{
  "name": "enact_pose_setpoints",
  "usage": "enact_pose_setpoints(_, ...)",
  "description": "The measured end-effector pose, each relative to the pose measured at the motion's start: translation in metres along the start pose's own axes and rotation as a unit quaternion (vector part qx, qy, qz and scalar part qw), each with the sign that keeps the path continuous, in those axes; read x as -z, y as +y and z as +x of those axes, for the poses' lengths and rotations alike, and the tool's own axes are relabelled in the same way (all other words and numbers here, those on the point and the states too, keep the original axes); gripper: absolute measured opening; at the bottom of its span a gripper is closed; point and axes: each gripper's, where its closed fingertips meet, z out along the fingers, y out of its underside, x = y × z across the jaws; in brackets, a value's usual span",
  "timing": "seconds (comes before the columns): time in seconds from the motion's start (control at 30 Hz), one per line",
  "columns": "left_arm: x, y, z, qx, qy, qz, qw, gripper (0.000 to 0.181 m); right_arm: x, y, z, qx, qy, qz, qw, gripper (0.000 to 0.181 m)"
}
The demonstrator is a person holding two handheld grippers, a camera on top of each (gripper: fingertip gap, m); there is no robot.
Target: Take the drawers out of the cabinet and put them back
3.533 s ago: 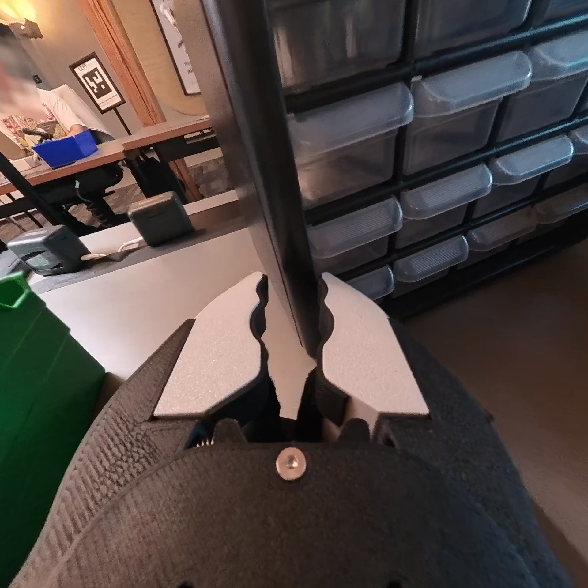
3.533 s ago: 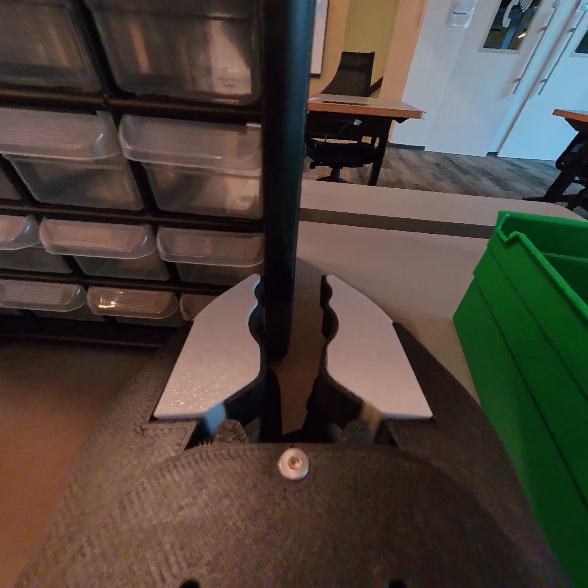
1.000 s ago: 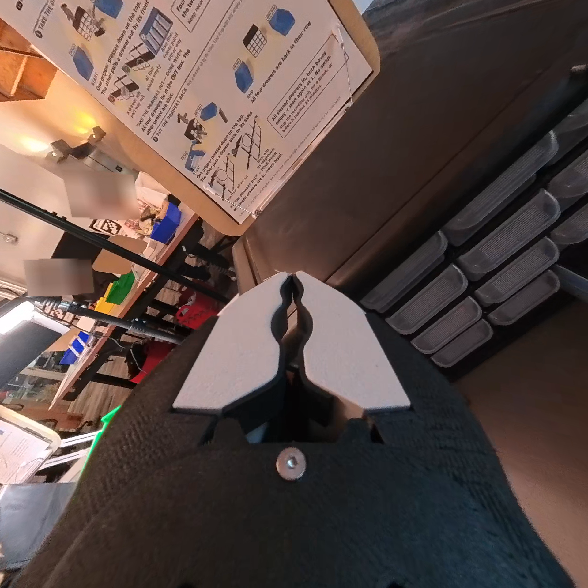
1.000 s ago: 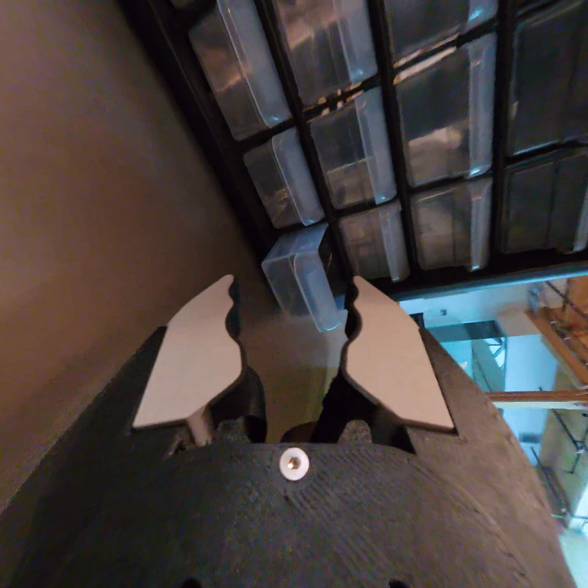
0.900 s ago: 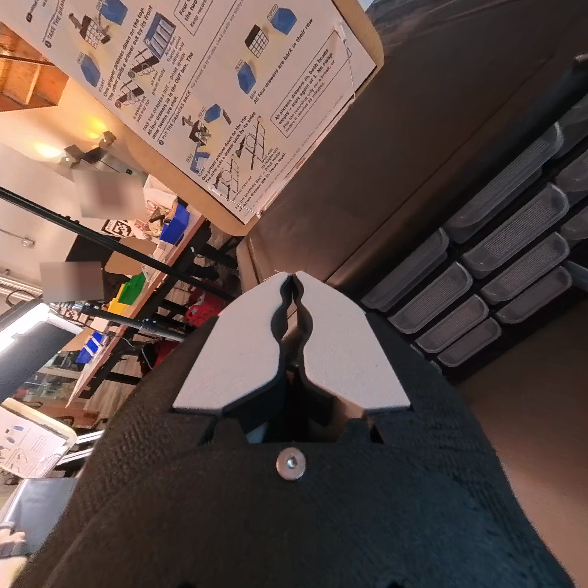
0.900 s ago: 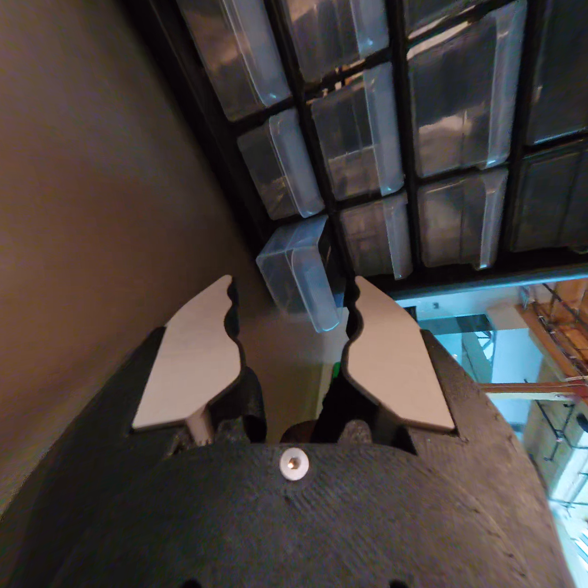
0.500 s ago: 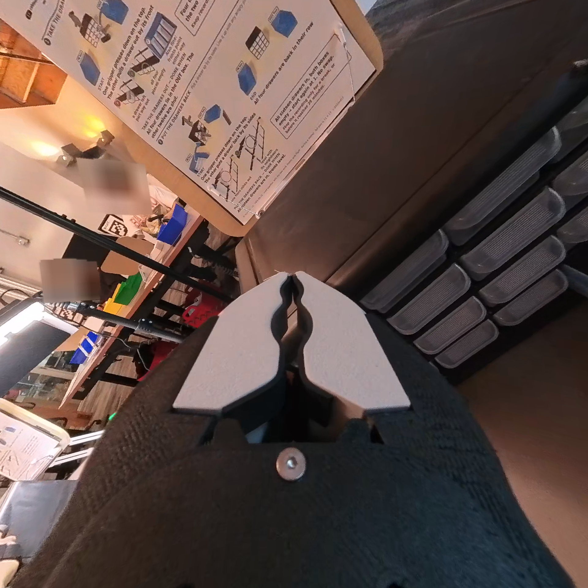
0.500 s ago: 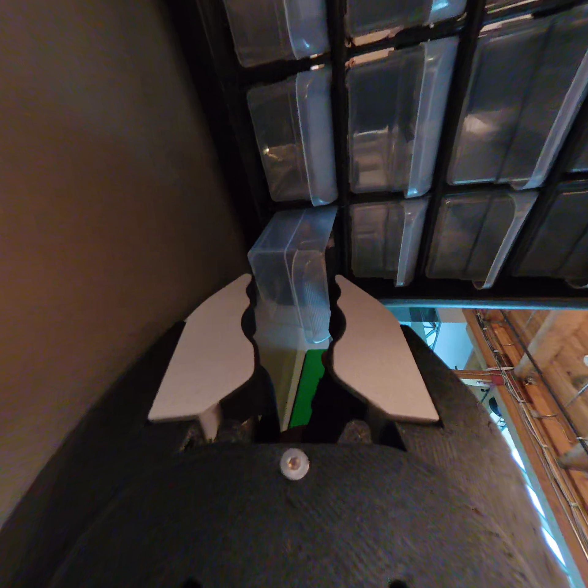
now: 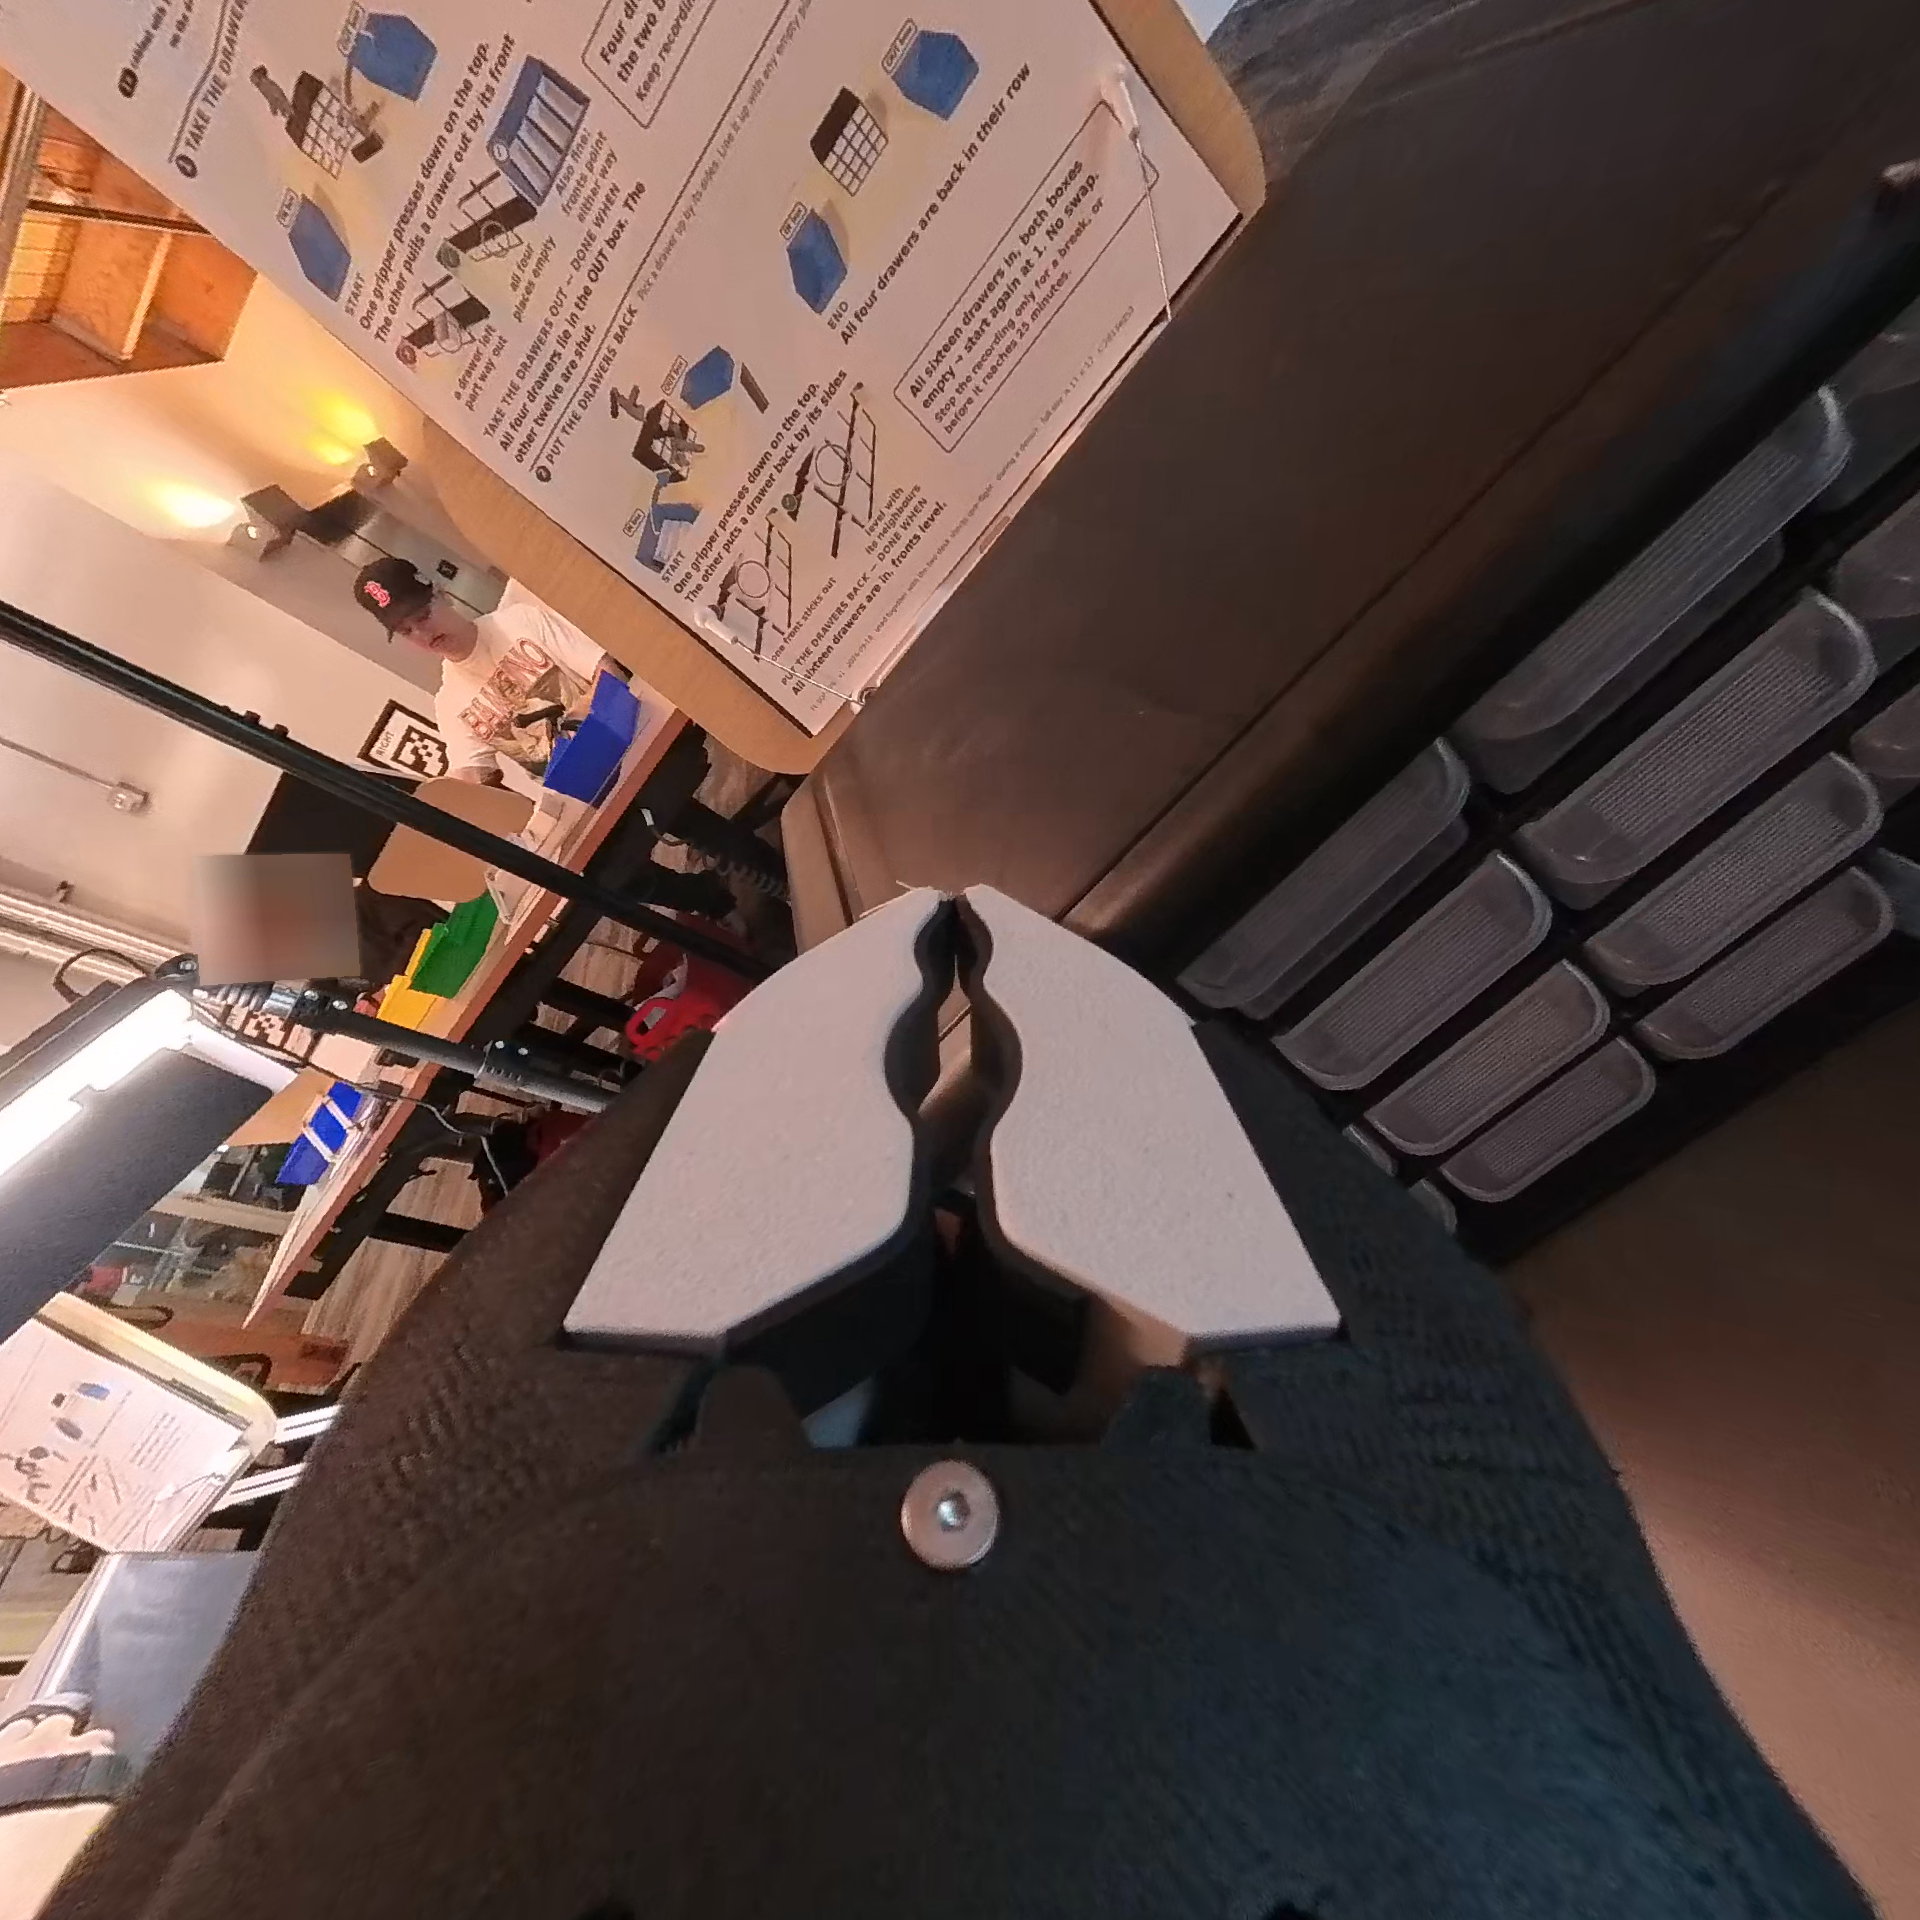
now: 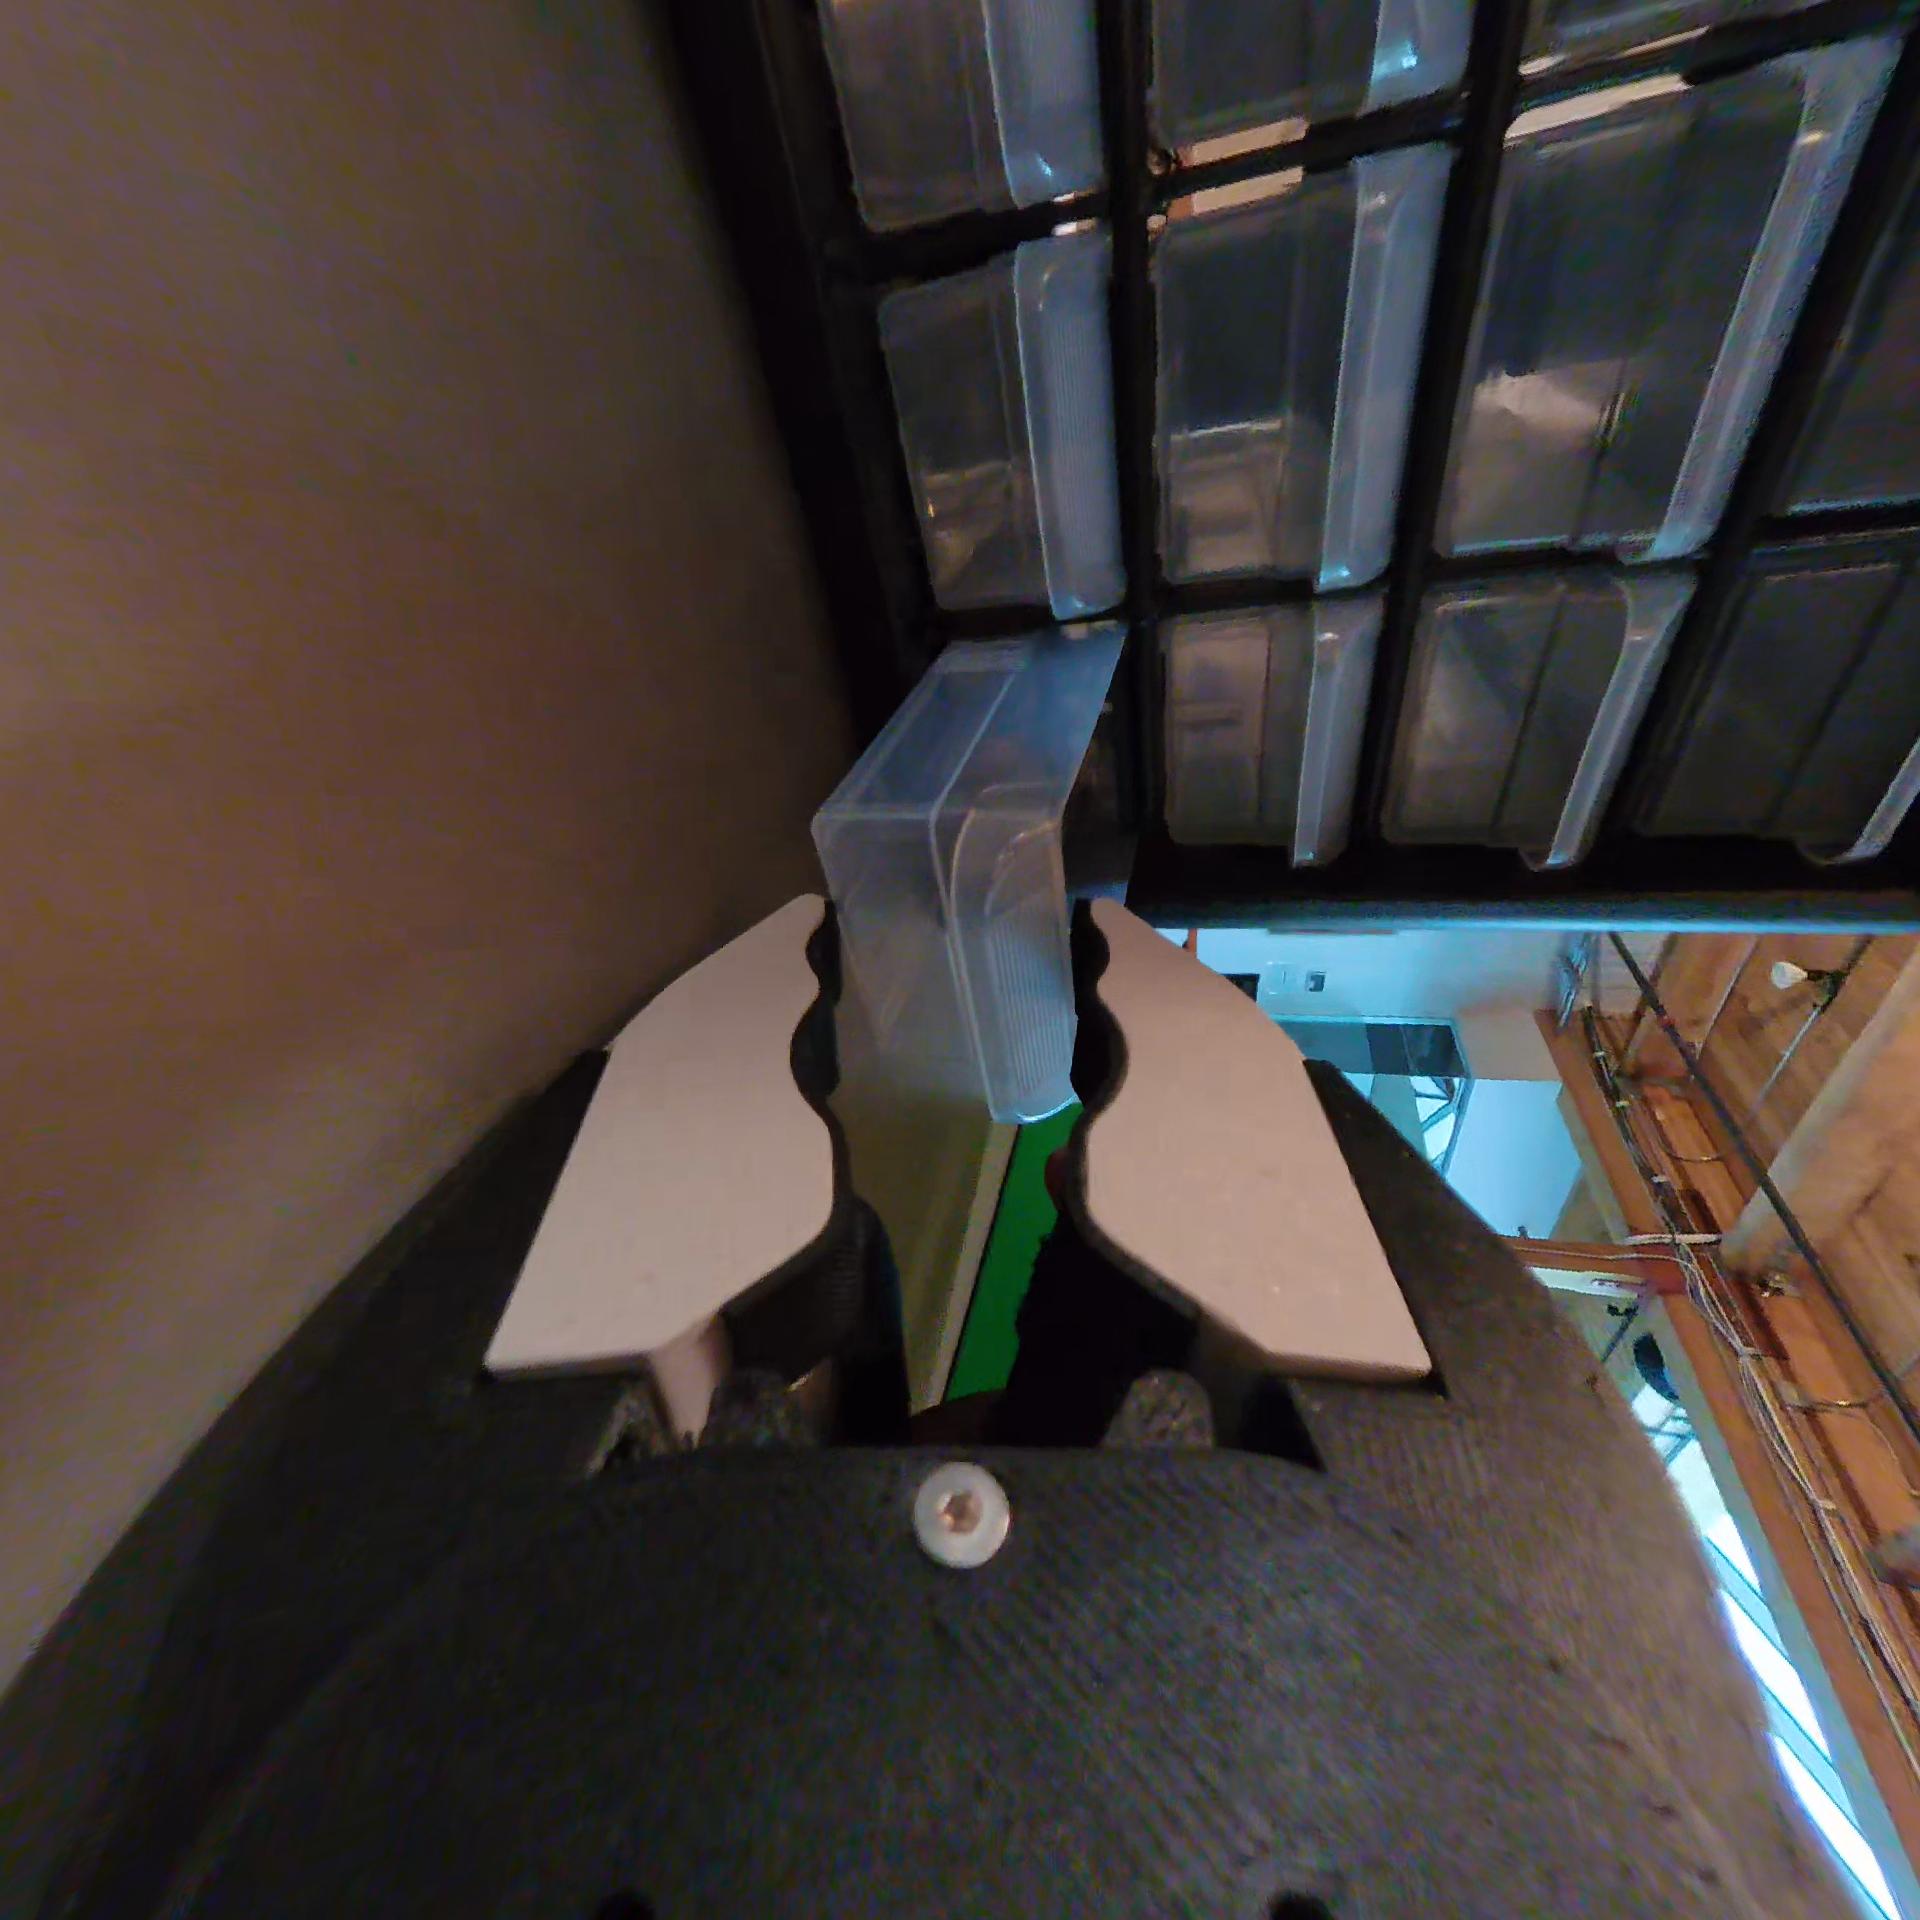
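Tabletop [image 10: 364, 623]; drawer [image 10: 966, 862] protruding lengthwise.

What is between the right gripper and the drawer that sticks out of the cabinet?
Nothing visible. The clear drawer already sits between the right gripper's fingers, partly out of its corner slot in the cabinet, with open space on the pull-out side.

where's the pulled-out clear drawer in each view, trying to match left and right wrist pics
Left wrist view: the pulled-out drawer cannot be picked out; only shut drawer fronts show at the right edge.
Right wrist view: the pulled-out drawer sits centre frame, sticking out of the cabinet's corner slot, between the right gripper jaws.
Shared landmark: the black cabinet with its grid of clear drawers.
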Motion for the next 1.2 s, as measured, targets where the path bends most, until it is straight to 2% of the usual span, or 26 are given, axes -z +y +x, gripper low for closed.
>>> enact_pose_setpoints(0.5,0.0,0.0,0.0,0.0,-0.008,0.002,1.0,0.001,-0.002,-0.001,0.001,-0.002,0.003,0.005,1.0,0.042)
enact_pose_setpoints(0.9,0.002,-0.001,0.001,-0.015,-0.014,-0.003,1.0,0.001,-0.04,-0.007,0.013,-0.012,0.031,0.01,0.999,0.044)
enact_pose_setpoints(1.2,0.002,-0.001,0.001,-0.003,-0.007,0.003,1.0,0.001,-0.045,-0.008,0.014,-0.01,0.036,0.011,0.999,0.044)
